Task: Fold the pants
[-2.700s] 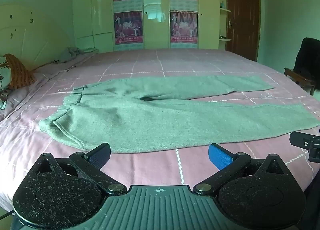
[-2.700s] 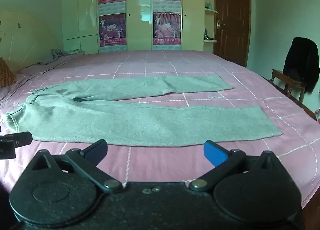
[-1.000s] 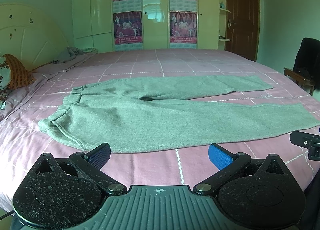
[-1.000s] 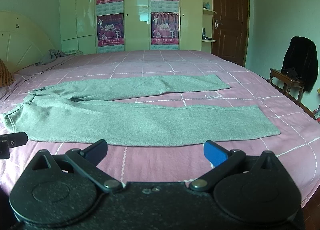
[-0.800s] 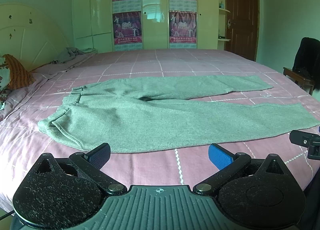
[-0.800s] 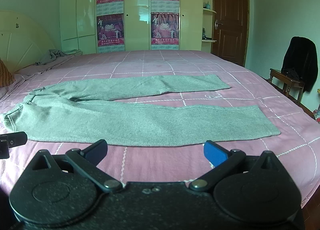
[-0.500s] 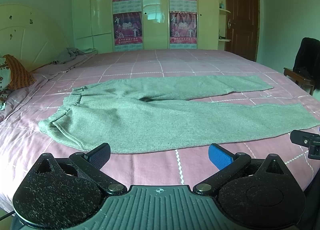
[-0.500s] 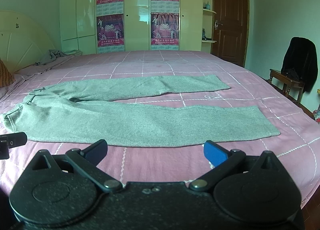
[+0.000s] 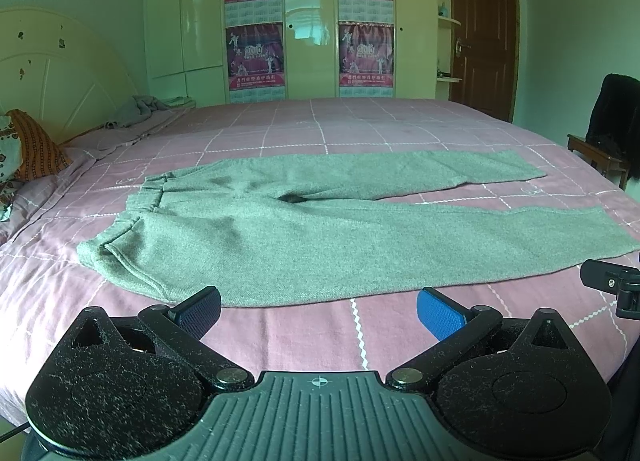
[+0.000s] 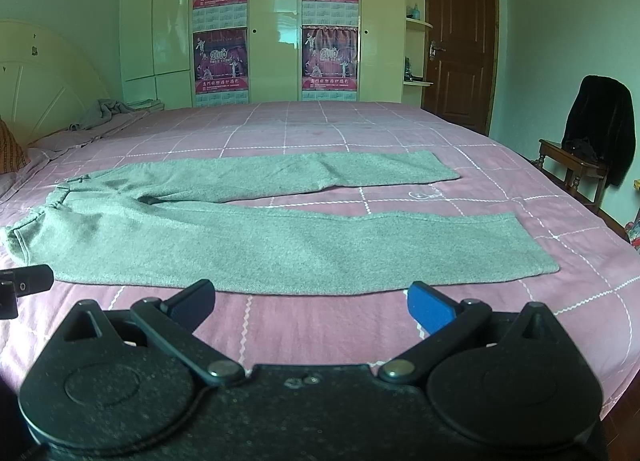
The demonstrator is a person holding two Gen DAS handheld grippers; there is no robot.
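Grey-green pants [image 9: 320, 229] lie flat on the pink checked bed [image 9: 320, 129], waistband to the left, both legs spread to the right in a narrow V. They also show in the right wrist view [image 10: 280, 233]. My left gripper [image 9: 318, 311] is open and empty, just short of the near edge of the pants by the waist. My right gripper [image 10: 310, 303] is open and empty, just short of the near leg's edge. Each view shows the tip of the other gripper at its side edge.
A cream headboard [image 9: 52, 81] and an orange pillow [image 9: 34, 149] are at the left. A crumpled grey cloth [image 9: 140, 109] lies at the far left corner. A wardrobe with posters [image 9: 308, 21] stands behind. A chair with a black garment [image 10: 592, 141] is at the right.
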